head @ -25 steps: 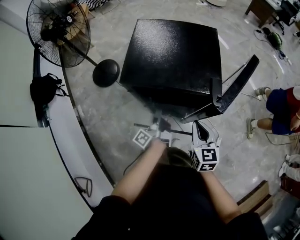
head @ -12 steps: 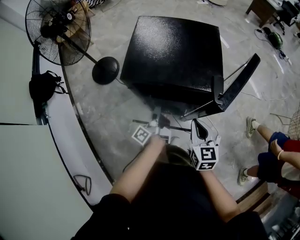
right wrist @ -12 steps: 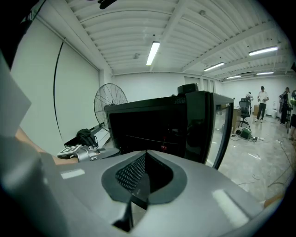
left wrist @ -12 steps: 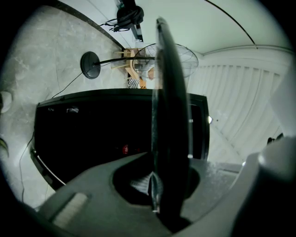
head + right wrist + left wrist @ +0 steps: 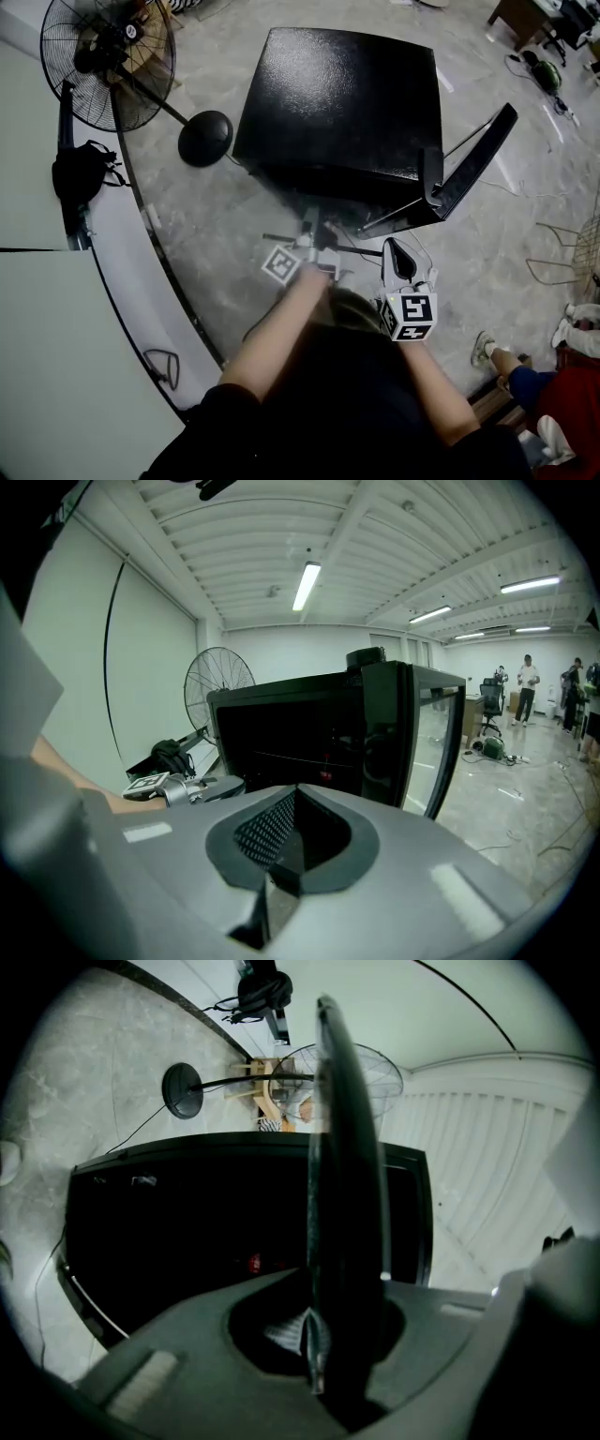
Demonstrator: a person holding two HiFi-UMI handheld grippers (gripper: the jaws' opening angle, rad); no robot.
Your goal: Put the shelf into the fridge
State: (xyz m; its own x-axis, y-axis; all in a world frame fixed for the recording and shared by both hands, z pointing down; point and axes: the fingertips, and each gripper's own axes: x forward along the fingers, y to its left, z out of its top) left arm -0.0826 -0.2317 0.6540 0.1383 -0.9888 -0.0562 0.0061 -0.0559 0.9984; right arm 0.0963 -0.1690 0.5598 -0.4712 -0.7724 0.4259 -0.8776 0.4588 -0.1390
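- My left tool (image 5: 314, 1330) pinches the shelf (image 5: 342, 1147), a thin dark pane seen edge-on that runs from the jaws toward the fridge (image 5: 187, 1222).
- The shelf is outside the fridge, just before its dark open front, at 12 o'clock from me.
- My right tool (image 5: 281, 855) has its jaws pressed together with nothing between them. It sits at 3 o'clock of the left one.
- The door (image 5: 469, 178) stands open at 2 o'clock.
- A fan (image 5: 103, 61) stands at 10 o'clock, well apart from the fridge.
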